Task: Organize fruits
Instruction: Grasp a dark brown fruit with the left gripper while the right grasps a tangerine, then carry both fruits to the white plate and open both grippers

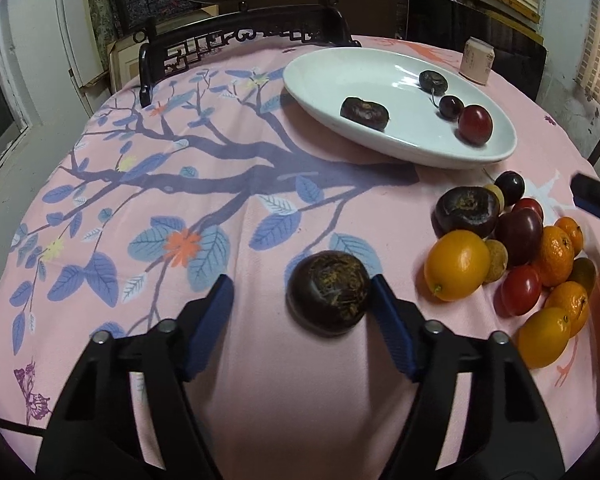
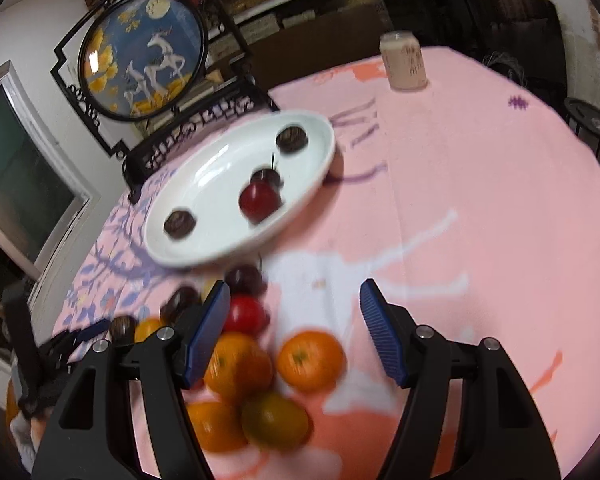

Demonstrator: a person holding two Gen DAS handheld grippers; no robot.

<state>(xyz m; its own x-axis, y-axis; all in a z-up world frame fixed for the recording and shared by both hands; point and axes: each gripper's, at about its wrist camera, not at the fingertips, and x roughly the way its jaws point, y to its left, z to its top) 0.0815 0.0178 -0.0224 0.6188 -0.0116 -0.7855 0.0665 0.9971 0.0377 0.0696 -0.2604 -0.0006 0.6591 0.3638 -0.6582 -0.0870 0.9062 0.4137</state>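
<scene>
A round dark brown fruit (image 1: pixel 328 292) lies on the pink cloth between the fingers of my left gripper (image 1: pixel 300 282). The right pad (image 1: pixel 384 304) is at the fruit's side, while the left pad stands clear of it, so the jaws are open. My right gripper (image 2: pixel 294 286) hovers open over a pile of fruit, with an orange (image 2: pixel 310 360) below the gap. That pile (image 1: pixel 512 240) mixes oranges, red fruits and dark ones. The white oval plate (image 1: pixel 340 76) (image 2: pixel 220 184) holds two dark brown fruits, a cherry and a red fruit (image 1: pixel 475 123).
A pale drink can (image 1: pixel 478 62) (image 2: pixel 404 60) stands behind the plate near the table's far edge. A carved dark chair back (image 1: pixel 236 38) rises behind the table, with a round framed deer picture (image 2: pixel 140 56) beyond it. The right wrist view is blurred.
</scene>
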